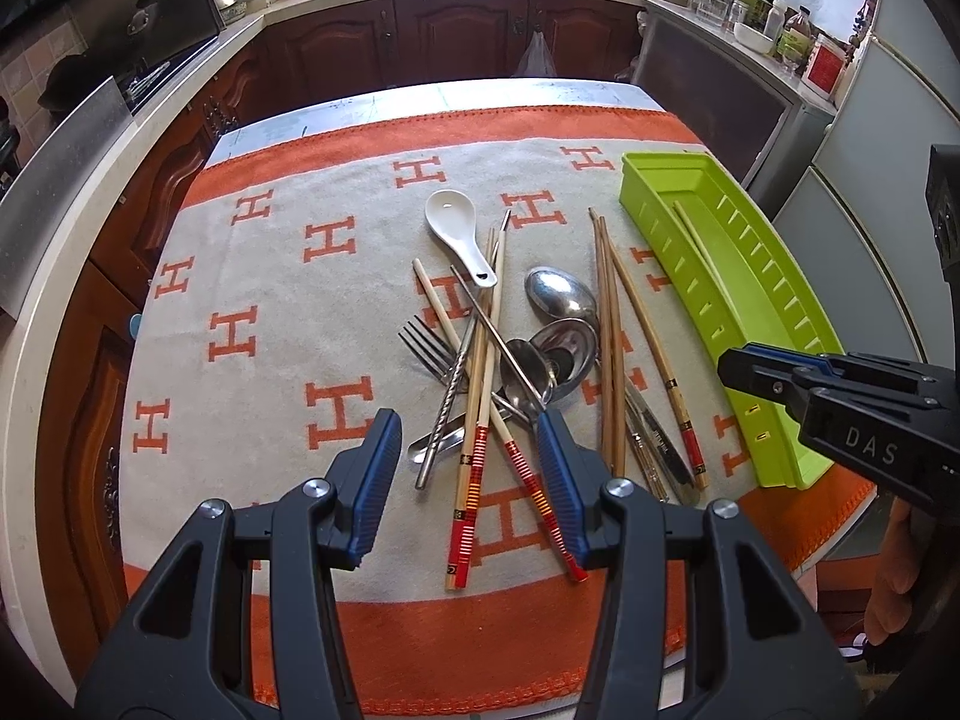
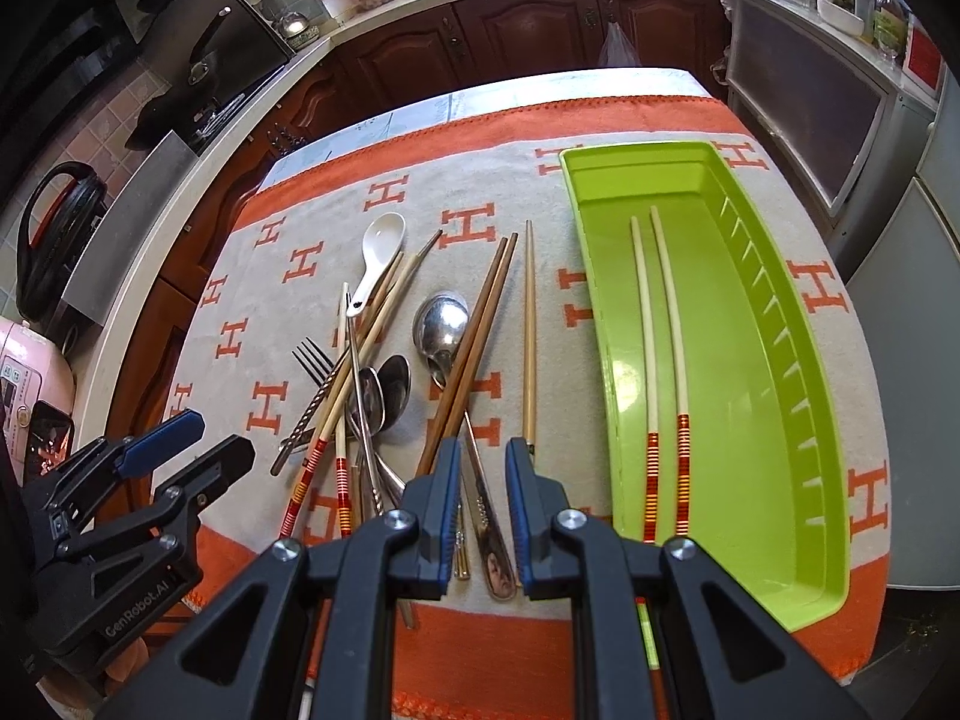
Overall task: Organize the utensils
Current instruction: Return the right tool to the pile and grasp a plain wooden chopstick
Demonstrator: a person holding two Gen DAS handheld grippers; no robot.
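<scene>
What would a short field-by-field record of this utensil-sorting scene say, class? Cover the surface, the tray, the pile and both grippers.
surface: orange and grey cloth with an H pattern
tray: green tray at the right, holding two pale chopsticks with red-banded ends
pile: white ceramic spoon, fork, metal spoons, brown chopsticks and others, overlapping on the cloth
left gripper: jaws apart over the pile, nothing held
right gripper: jaws narrowly apart, nothing gripped

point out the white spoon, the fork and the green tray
white spoon [image 2: 384, 235]: right wrist view, on its bowl
fork [image 1: 423, 343]: left wrist view, on its tines
green tray [image 2: 636, 151]: right wrist view, on its far rim
</scene>
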